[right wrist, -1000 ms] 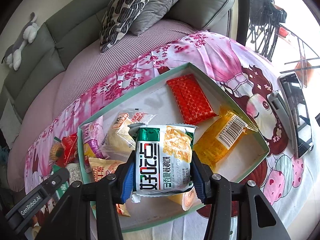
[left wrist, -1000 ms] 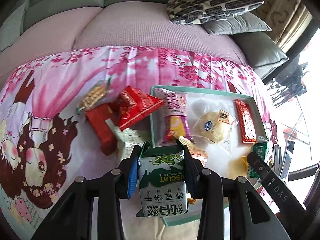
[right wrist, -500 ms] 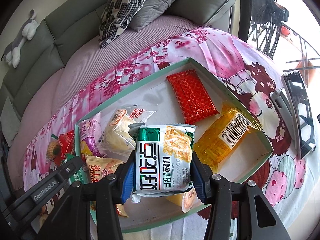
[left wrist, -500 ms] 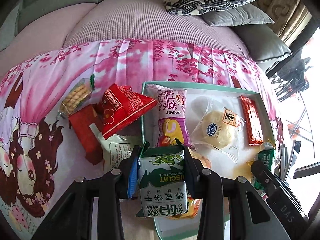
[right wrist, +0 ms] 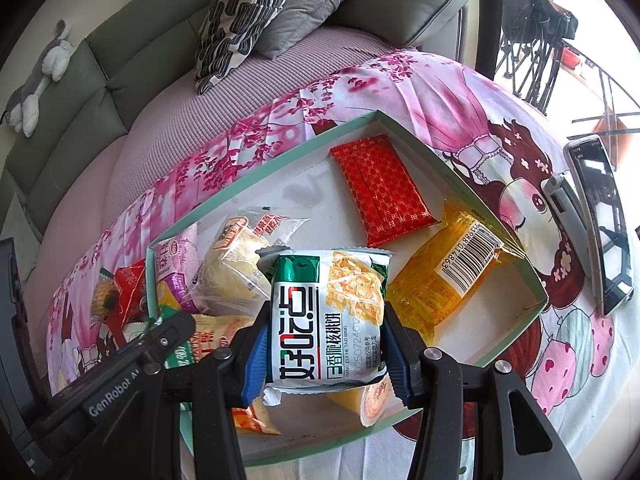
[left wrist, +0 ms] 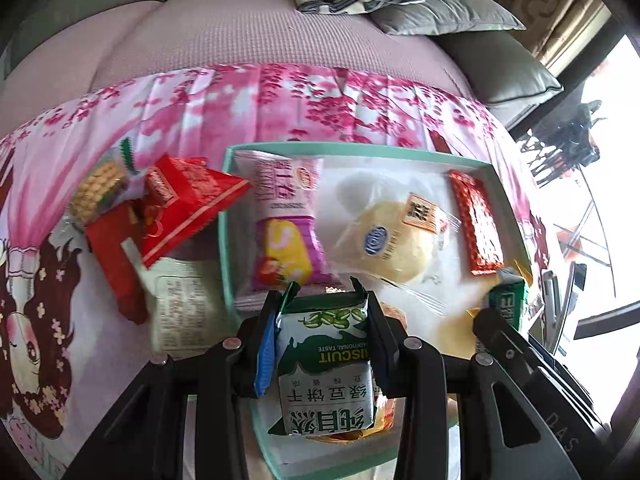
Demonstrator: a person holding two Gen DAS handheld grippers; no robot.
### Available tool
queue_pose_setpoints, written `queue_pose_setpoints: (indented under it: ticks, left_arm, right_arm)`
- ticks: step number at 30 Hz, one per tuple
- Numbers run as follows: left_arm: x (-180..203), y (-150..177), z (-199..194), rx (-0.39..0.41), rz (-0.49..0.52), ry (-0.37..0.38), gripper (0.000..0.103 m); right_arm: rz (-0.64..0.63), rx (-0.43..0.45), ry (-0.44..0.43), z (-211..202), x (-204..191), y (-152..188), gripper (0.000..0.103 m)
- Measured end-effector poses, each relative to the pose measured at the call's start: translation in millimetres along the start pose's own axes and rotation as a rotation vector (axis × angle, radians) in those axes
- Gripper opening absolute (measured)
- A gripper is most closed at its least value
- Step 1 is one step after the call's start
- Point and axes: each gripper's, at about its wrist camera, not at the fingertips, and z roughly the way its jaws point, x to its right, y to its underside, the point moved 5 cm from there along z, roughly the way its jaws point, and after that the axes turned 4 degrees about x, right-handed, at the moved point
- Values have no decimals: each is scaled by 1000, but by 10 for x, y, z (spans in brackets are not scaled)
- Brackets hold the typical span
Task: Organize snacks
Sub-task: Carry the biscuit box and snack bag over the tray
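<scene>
My left gripper [left wrist: 322, 340] is shut on a green and white biscuit packet [left wrist: 326, 364], held over the near left corner of the mint-green tray [left wrist: 224, 216]. In the right wrist view my right gripper [right wrist: 326, 344] is shut on a green and white walnut cookie packet [right wrist: 328, 316] above the near side of the same tray [right wrist: 532, 276]. In the tray lie a pink and purple packet [left wrist: 284, 224], a clear-wrapped pastry [left wrist: 392, 240], a red packet [right wrist: 380, 188] and a yellow packet [right wrist: 444, 276]. The left gripper's arm [right wrist: 120, 368] shows at lower left.
Left of the tray on the pink cloth lie red packets [left wrist: 180, 200], a cracker packet [left wrist: 96, 188] and a white packet [left wrist: 184, 308]. A phone [right wrist: 604, 216] and a grey device [right wrist: 568, 208] lie right of the tray. Sofa cushions [right wrist: 248, 12] and a plush toy [right wrist: 40, 76] sit behind.
My left gripper has carried the biscuit packet rightward and lower, from the cloth beside the tray to over the tray's corner. The right gripper has held still with its packet.
</scene>
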Motion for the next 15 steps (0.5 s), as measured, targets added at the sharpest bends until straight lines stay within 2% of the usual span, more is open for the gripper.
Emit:
queue_pose_setpoints:
  ticks: [7, 15]
  left_arm:
    - [46, 18, 115, -22, 0, 39, 41]
    - [-49, -13, 214, -24, -2, -10, 41]
  right_arm:
    - [13, -5, 6, 32, 42, 5, 52]
    - [9, -13, 14, 59, 45, 12, 53]
